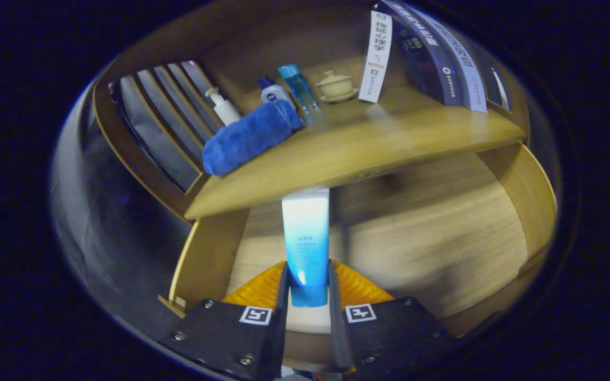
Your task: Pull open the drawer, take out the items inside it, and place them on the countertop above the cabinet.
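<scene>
My gripper [307, 288] is shut on a blue-and-white tube [305, 238], both fingers pressing its lower part near the blue cap. The tube stands upright between the fingers, above the open wooden drawer [442, 254]. Its top end reaches the front edge of the countertop [368, 153]. On the countertop lie a rolled blue towel [249, 137], a white pump bottle [223, 107], a small blue-capped white bottle [273, 91], a clear blue bottle [299, 92] and a small lidded cup on a saucer [335, 86].
Books [437, 53] lean at the back right of the countertop. A slatted wooden panel [164, 119] forms the left side. The drawer's wooden side walls [535, 196] curve on both sides of the tube.
</scene>
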`<state>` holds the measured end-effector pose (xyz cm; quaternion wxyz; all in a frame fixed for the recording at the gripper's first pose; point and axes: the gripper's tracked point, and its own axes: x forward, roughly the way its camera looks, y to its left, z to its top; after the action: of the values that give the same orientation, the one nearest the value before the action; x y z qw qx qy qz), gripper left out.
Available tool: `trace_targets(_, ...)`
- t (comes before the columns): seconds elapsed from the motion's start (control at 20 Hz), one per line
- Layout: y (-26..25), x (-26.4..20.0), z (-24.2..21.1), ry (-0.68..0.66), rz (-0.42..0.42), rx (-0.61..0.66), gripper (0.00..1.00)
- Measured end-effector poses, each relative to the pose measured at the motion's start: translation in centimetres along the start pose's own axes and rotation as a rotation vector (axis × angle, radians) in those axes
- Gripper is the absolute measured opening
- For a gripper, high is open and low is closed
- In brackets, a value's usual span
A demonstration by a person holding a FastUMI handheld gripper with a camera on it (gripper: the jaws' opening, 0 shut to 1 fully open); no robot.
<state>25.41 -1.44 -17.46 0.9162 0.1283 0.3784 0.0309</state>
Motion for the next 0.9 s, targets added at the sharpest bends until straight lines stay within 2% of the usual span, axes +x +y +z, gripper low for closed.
trace_targets(0.4,2.5,-6.2,3.4,-0.190,0.106,-0.005,0.36)
trace_targets(0.65,1.3,-8.9,5.2,-0.264,0.075,-0.036,0.36)
trace_targets(0.9,1.9,-11.2,9.2,-0.388,0.111,-0.012,0.36)
